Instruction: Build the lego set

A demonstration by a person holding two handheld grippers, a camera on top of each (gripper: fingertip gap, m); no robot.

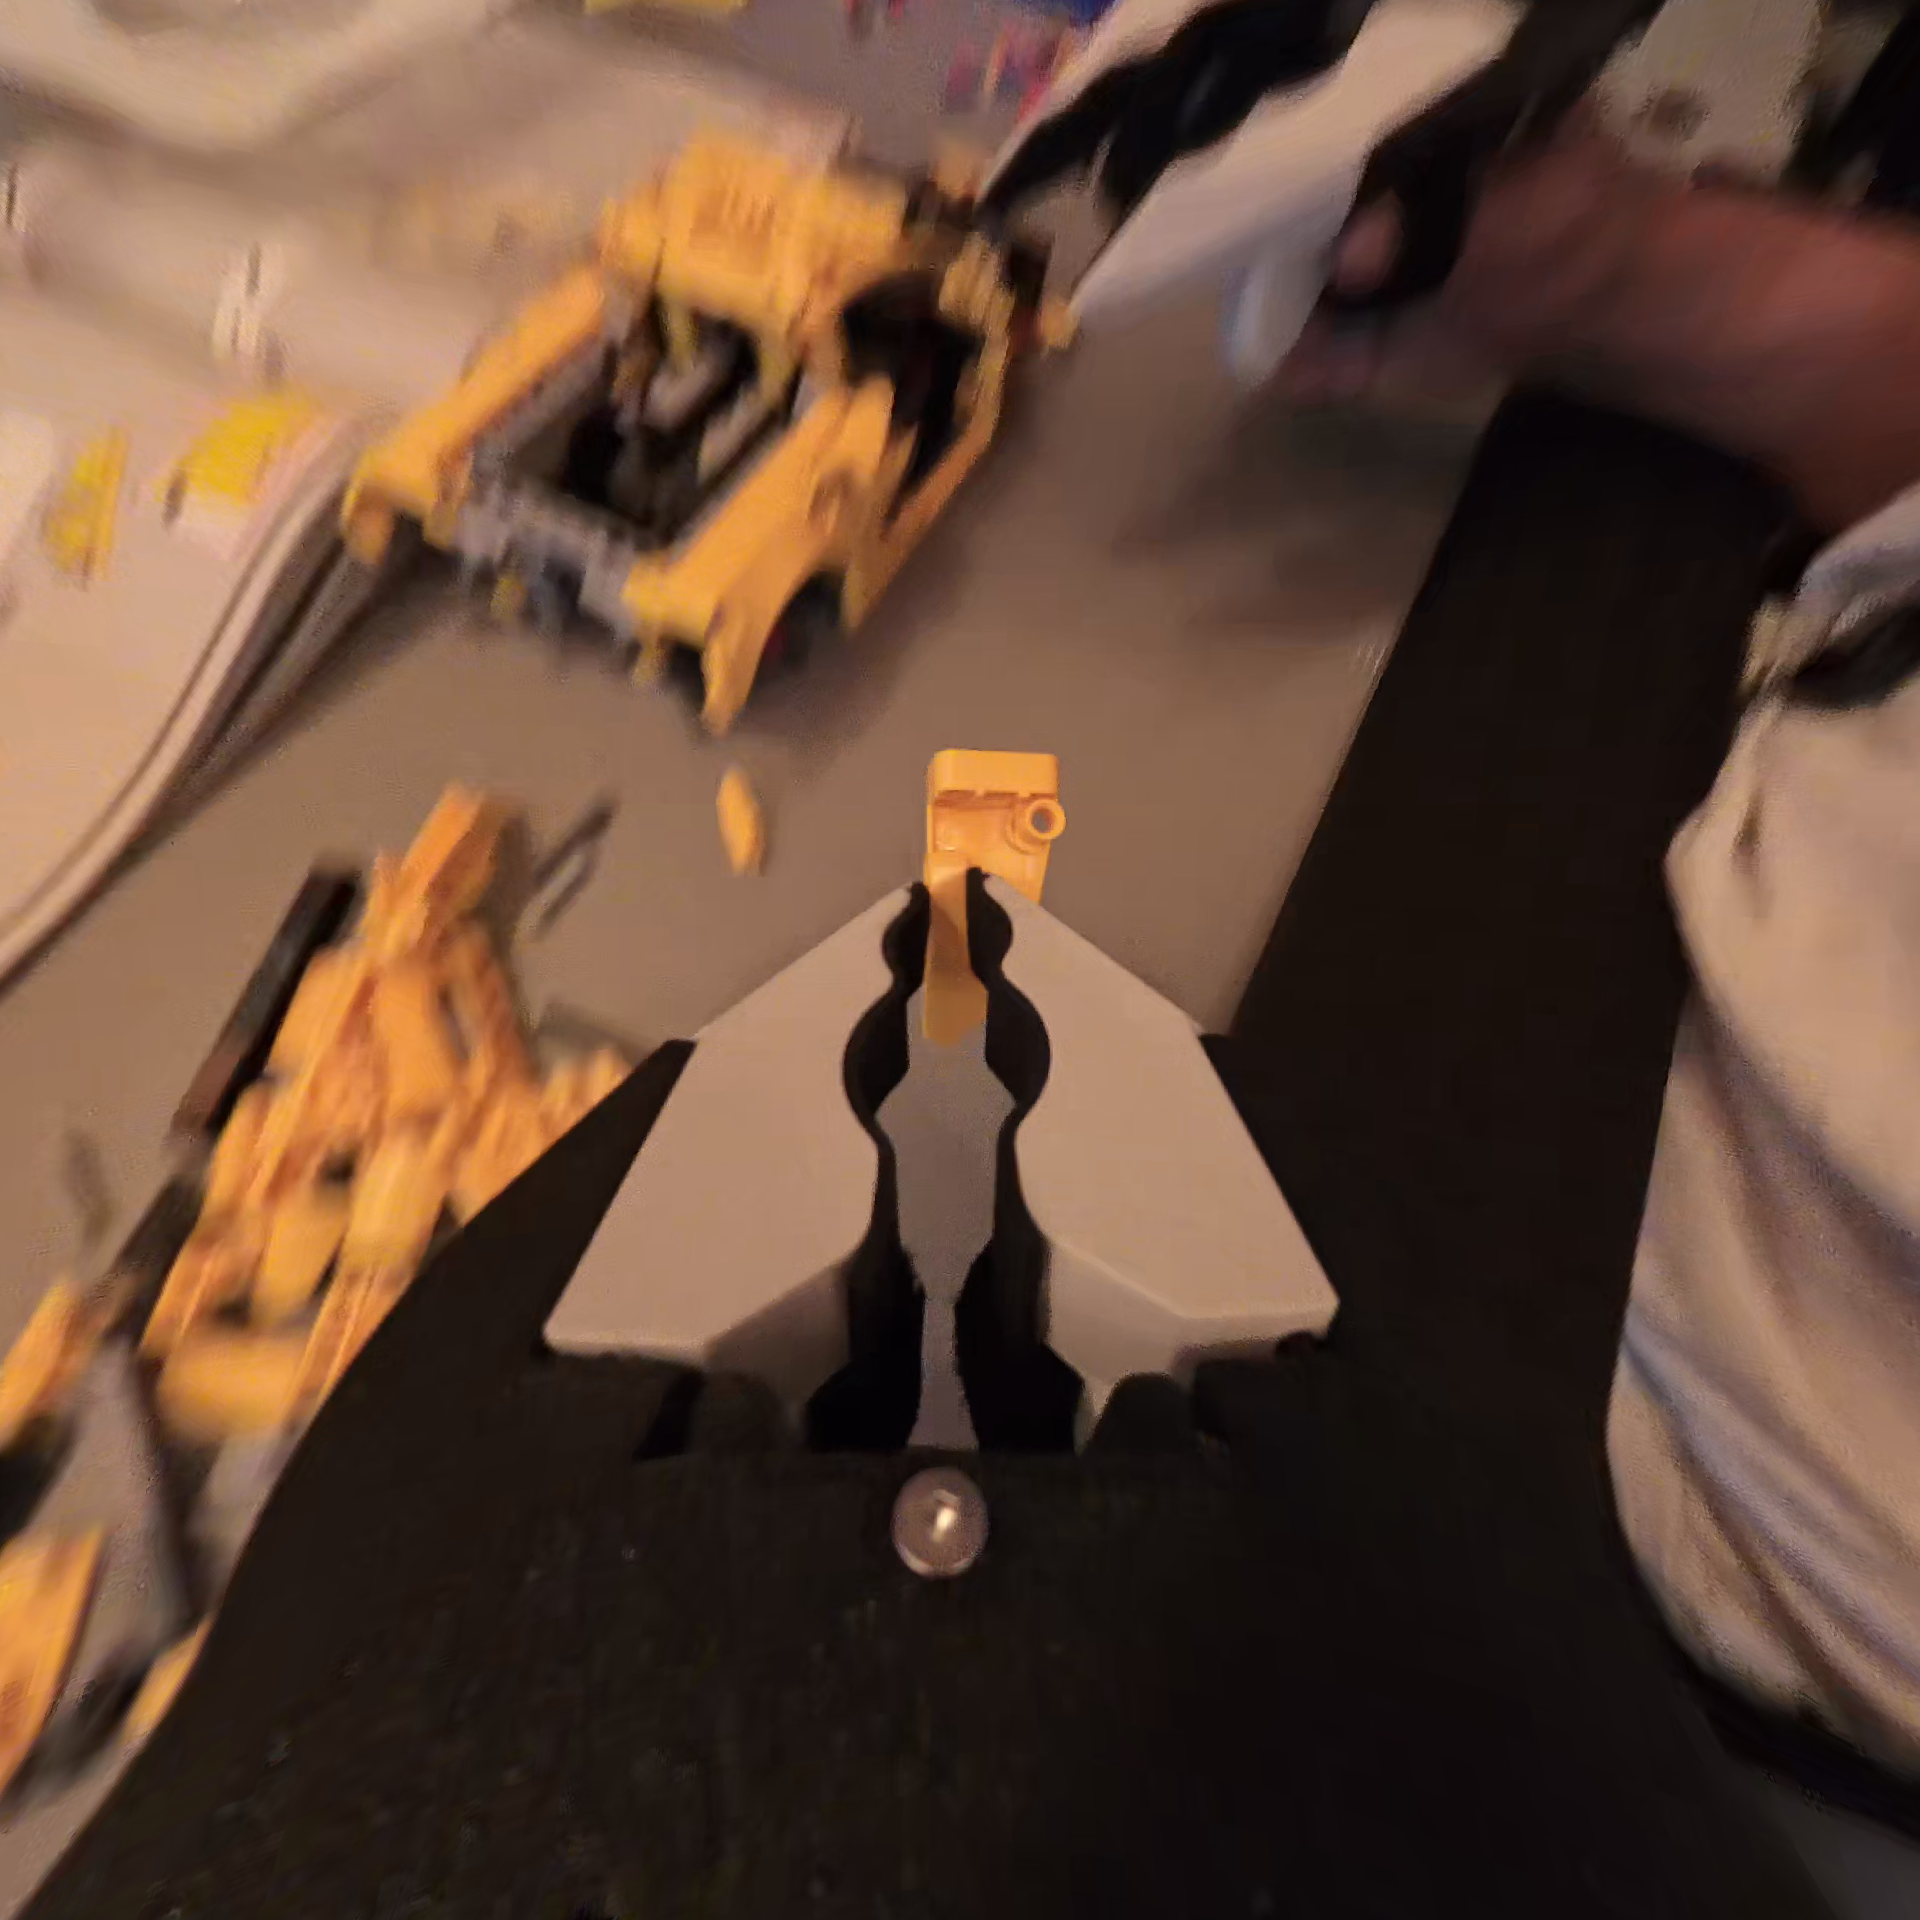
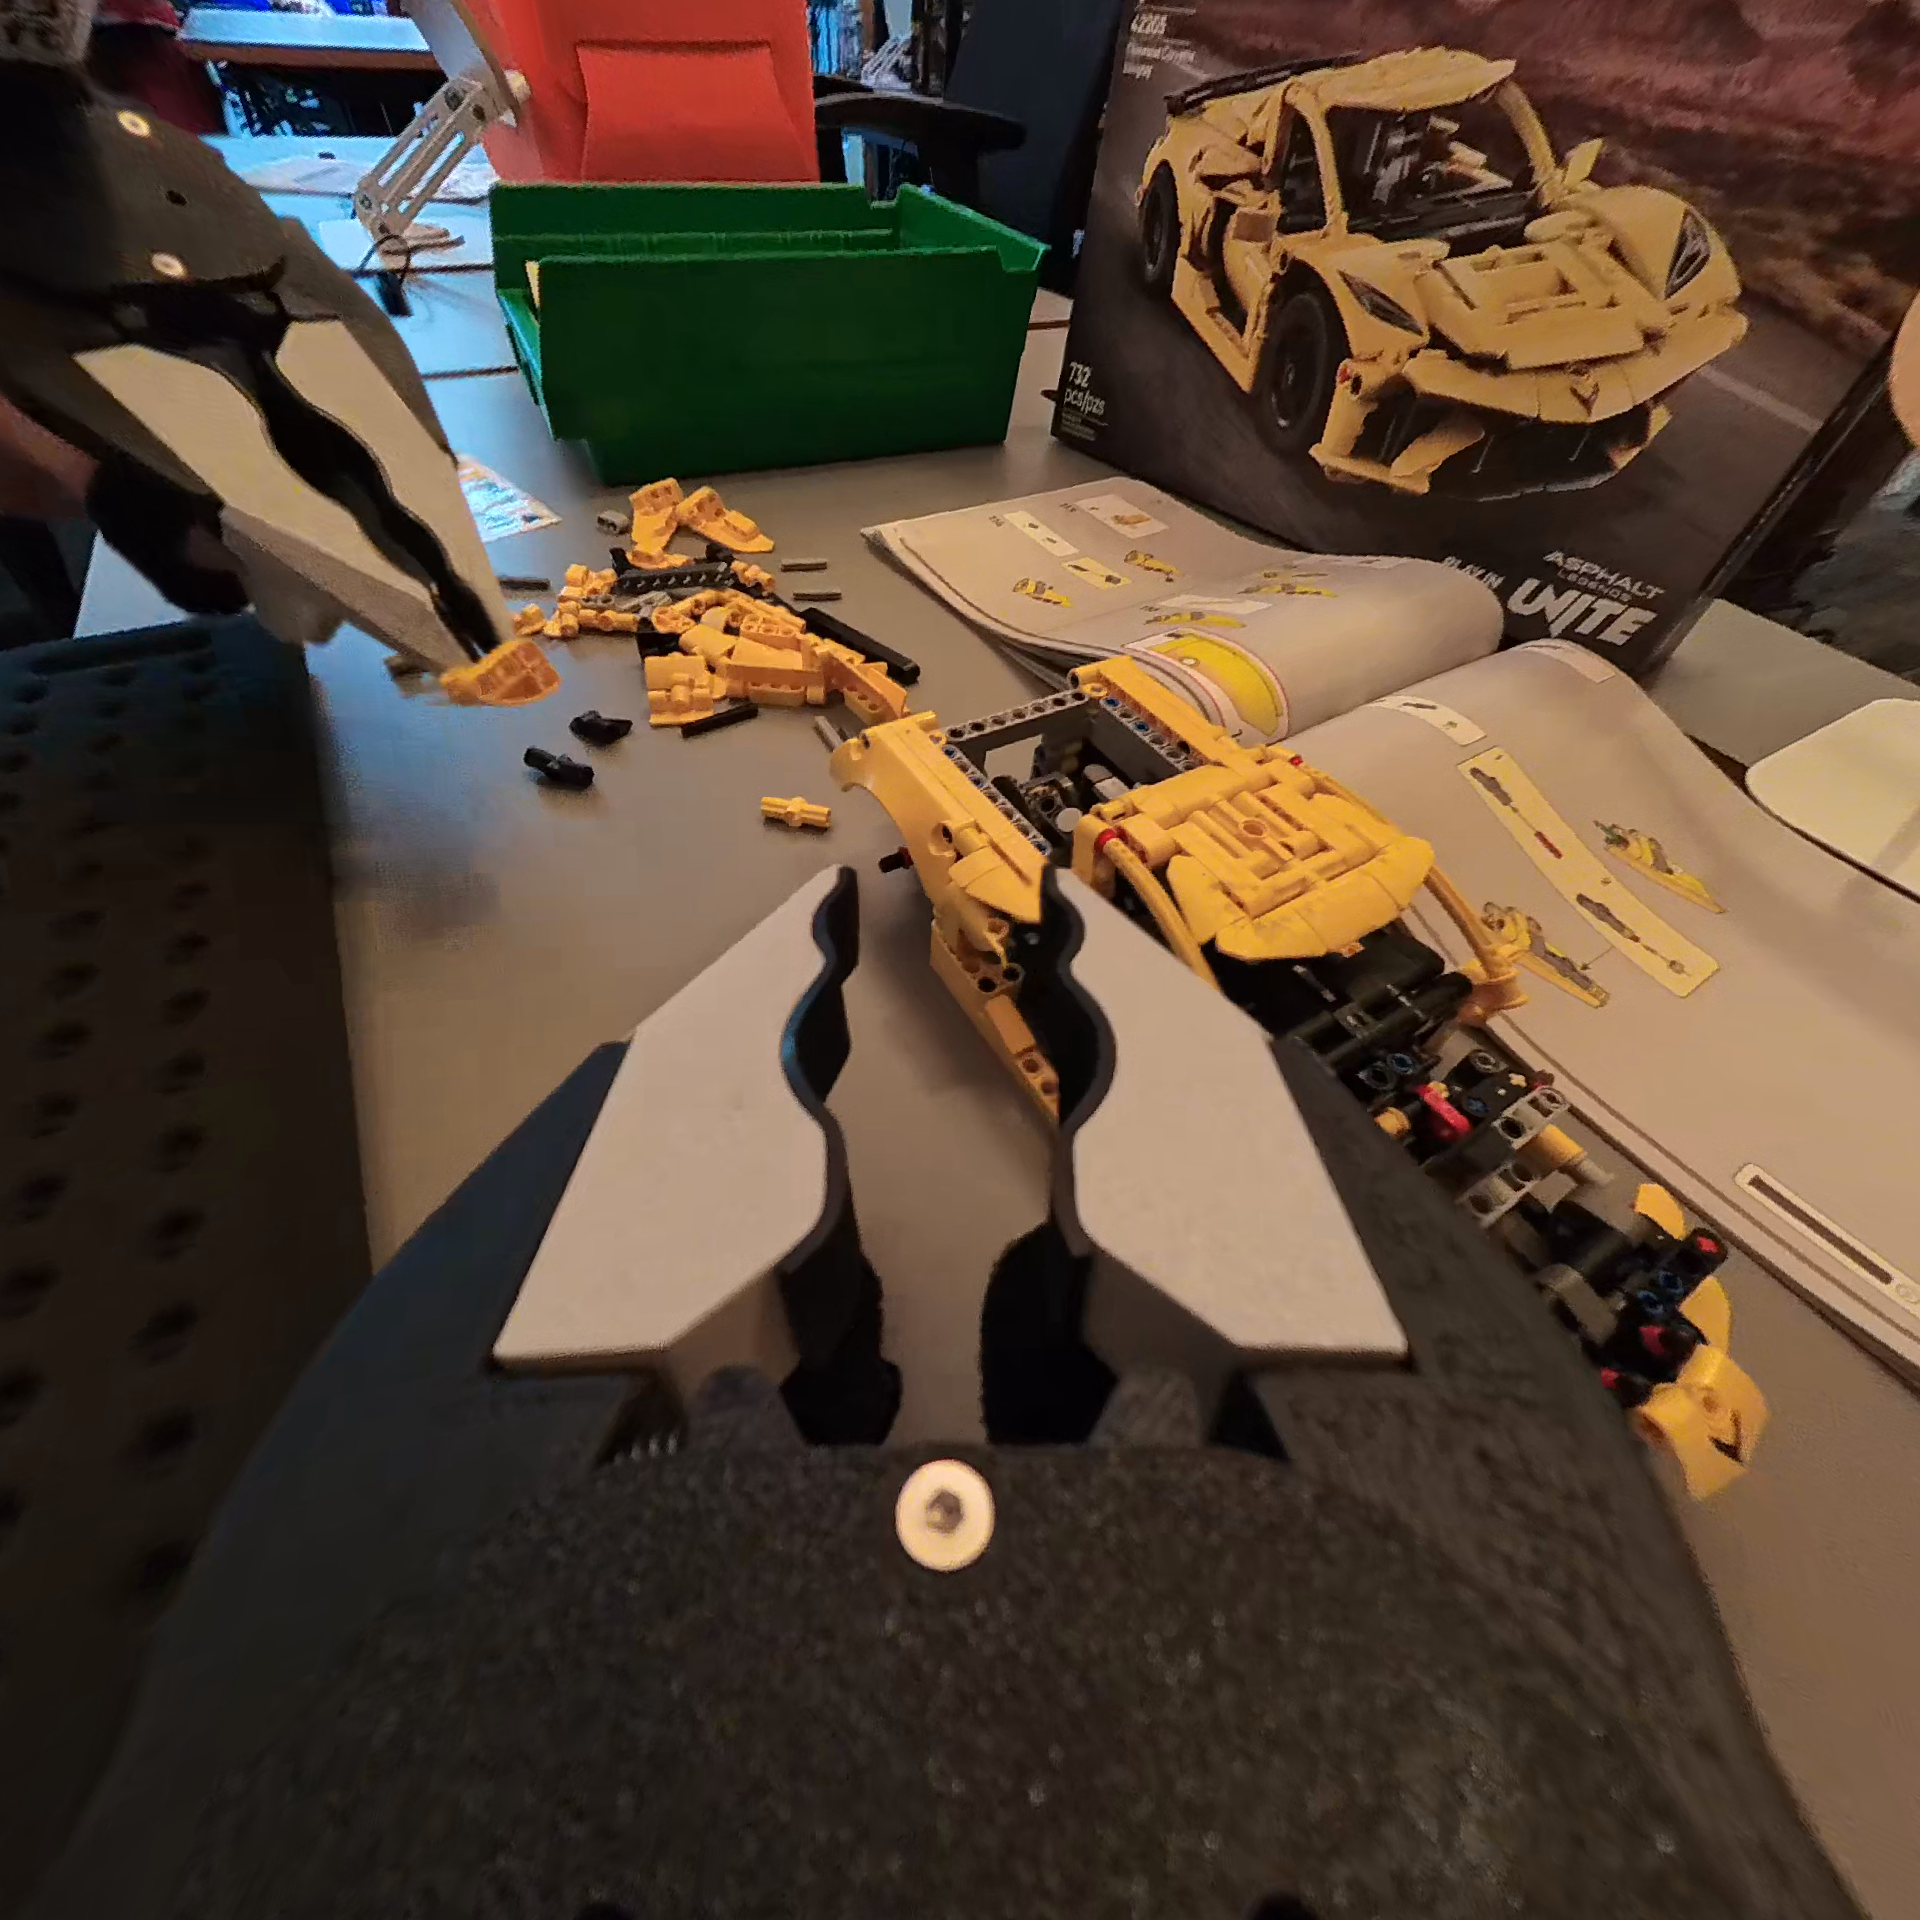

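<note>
Nearest, the left gripper pinches a small yellow panel piece by its thin tab (light, rigid, slippery plastic, likely to pivot). The right gripper hangs open beside the half-built car on the table.

The half-built car sits on the table, partly on the open instruction book. The pile of loose pieces lies left of it. Behind the pile stands the bin, with the box to its right.
</note>
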